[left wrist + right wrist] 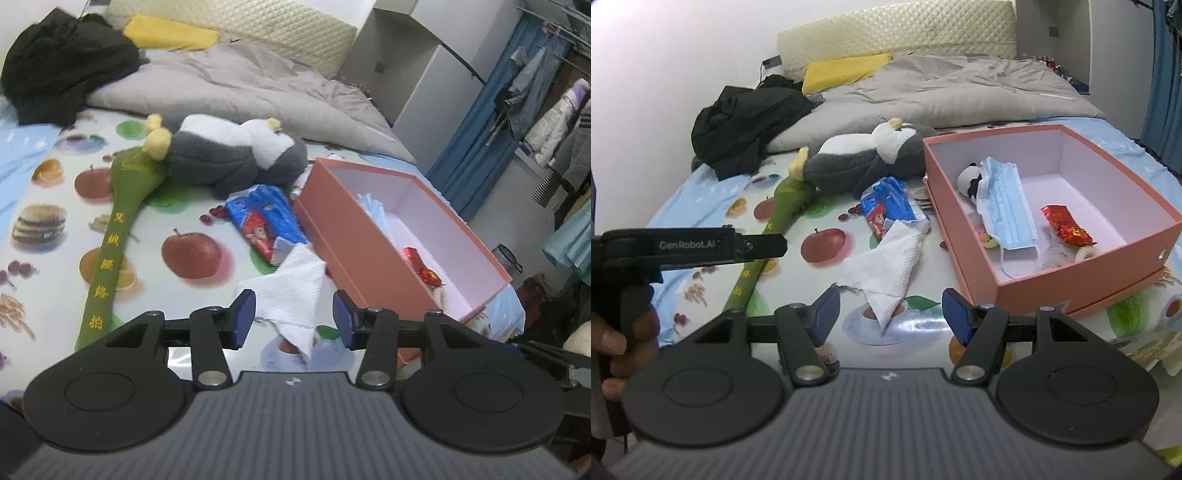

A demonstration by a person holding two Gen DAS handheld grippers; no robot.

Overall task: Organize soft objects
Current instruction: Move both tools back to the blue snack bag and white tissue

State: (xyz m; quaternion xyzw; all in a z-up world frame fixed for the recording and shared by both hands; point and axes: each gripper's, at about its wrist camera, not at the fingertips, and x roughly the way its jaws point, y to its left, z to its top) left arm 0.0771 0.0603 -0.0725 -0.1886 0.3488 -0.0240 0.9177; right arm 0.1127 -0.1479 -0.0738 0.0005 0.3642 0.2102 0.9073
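Right wrist view: tissue (882, 266) lies crumpled on the sheet (701, 206), just beside the box (1027, 291), not yet stowed. Box already holds a mask (1008, 210), a small panda (969, 179) and red wrappers (1067, 227). Penguin (864, 155), green bat (775, 218) and blue packet (890, 206) remain outside. Right gripper (890, 314) and left gripper (293, 317) both stand apart, empty, apparently framing the tissue. Roughly half done.

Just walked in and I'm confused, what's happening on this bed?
A person is tidying soft things into the pink box using two handheld grippers. Both the left tool and the right tool are open and empty, aimed at the white tissue. A face mask is already in the box; the penguin plush lies outside.
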